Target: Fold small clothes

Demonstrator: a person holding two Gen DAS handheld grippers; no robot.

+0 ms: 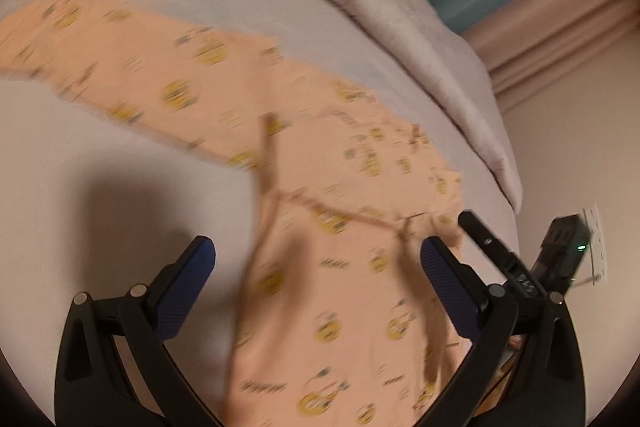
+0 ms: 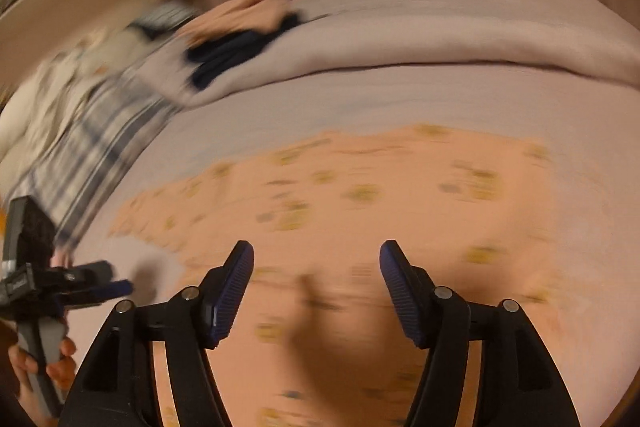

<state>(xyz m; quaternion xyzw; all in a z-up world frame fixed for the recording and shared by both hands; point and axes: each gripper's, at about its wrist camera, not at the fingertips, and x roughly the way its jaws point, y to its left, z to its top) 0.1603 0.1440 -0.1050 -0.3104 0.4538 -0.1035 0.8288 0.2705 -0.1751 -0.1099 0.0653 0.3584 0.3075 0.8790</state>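
**Both grippers released over the peach garment**

The left gripper [image 1: 318, 267] hangs with its jaws spread wide and nothing between the blue pads; the peach garment [image 1: 224, 83], printed with small yellow figures, lies spread on the pale bed sheet [image 1: 100, 187] directly under and ahead of it, one long part stretching off to its upper left. Just to its right the right gripper [image 1: 520, 267] shows at the garment's edge.

In the right wrist view the right gripper [image 2: 316, 283] is also released, pads well apart and gripping nothing, with the same garment [image 2: 400, 187] flat beneath and ahead. Beyond it runs a folded pale blanket [image 2: 440, 39], with dark clothes [image 2: 236, 51] on its left end. Far left, a hand [image 2: 48, 367] holds the left gripper [image 2: 116, 287]; the view is blurred
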